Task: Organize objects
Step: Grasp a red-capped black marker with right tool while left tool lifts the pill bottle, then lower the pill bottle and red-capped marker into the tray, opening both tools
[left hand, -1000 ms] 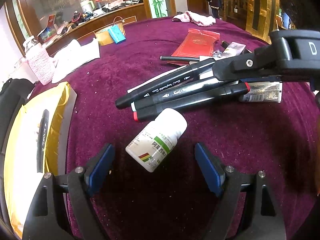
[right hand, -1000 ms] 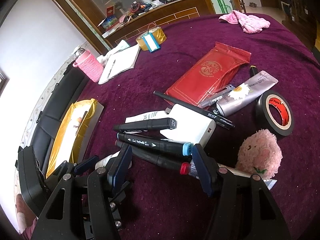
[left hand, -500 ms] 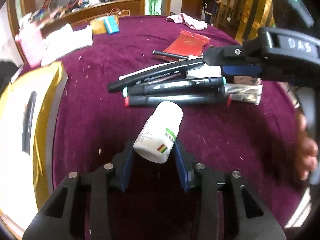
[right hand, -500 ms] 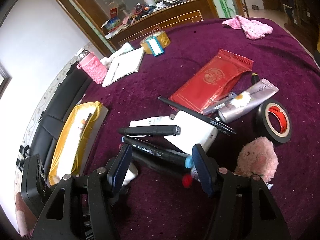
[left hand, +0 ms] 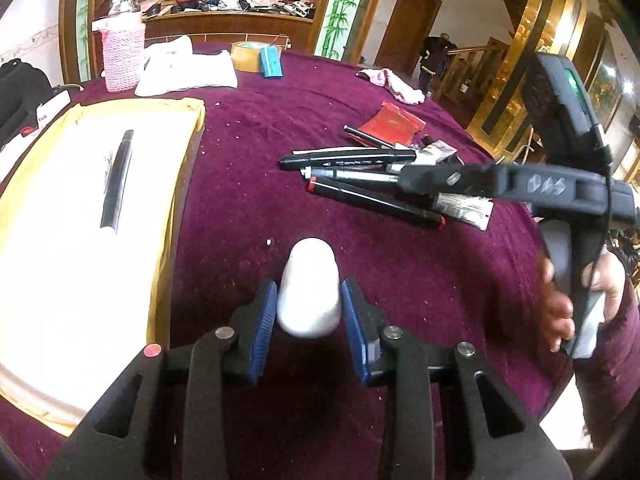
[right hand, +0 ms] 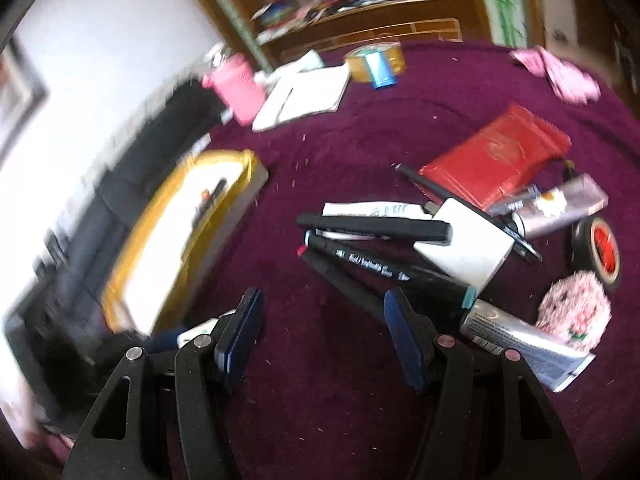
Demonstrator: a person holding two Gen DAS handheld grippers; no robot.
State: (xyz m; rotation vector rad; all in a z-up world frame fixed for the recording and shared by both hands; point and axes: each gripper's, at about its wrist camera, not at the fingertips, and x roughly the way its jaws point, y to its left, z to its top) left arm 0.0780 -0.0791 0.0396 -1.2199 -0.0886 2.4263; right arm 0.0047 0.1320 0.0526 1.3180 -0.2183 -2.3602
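Left wrist view: left gripper (left hand: 308,312) clenched on white pill bottle (left hand: 309,290).
Right gripper (right hand: 322,334) jaws released, nothing between; black markers (right hand: 360,256) lay just ahead.

Home interior: purple-clothed round table (left hand: 400,280), cluttered wooden sideboard (left hand: 224,20), panelled door (left hand: 404,28), wooden stair railing (left hand: 468,64).

Your bottle (left hand: 309,288) sits between left gripper (left hand: 308,316) pads | tray (left hand: 176,208) left | markers (left hand: 360,178) ahead-right
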